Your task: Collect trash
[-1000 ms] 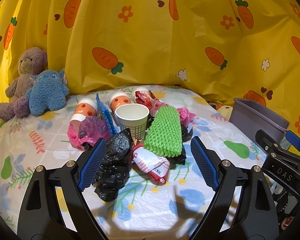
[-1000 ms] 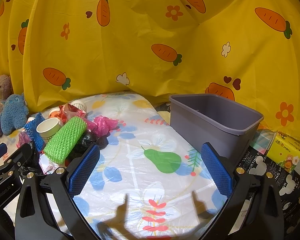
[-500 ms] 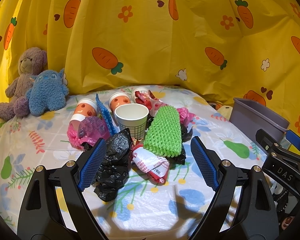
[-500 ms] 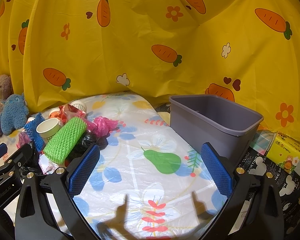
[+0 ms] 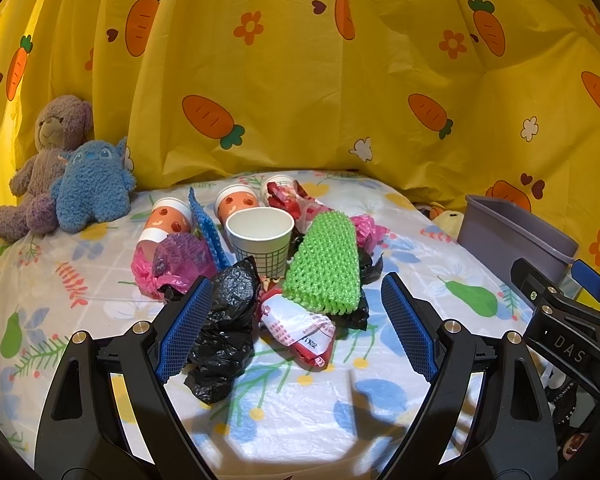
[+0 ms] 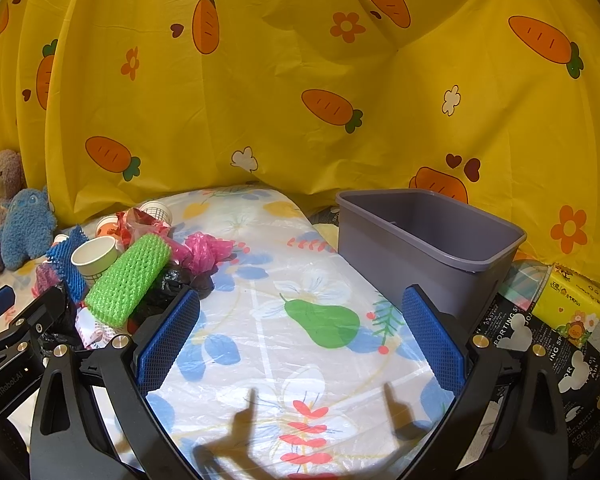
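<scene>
A heap of trash lies on the flowered sheet: a green foam net, a black plastic bag, a red and white wrapper, a white paper cup, two orange cups, pink bags and a blue net. My left gripper hovers just short of the heap, open, nothing between its blue pads. My right gripper is open over bare sheet, with the grey bin ahead to its right. The green net lies to its left.
Two plush toys, a brown bear and a blue monster, sit at the far left against the yellow carrot curtain. A yellow tissue pack lies right of the bin, beyond the sheet's edge.
</scene>
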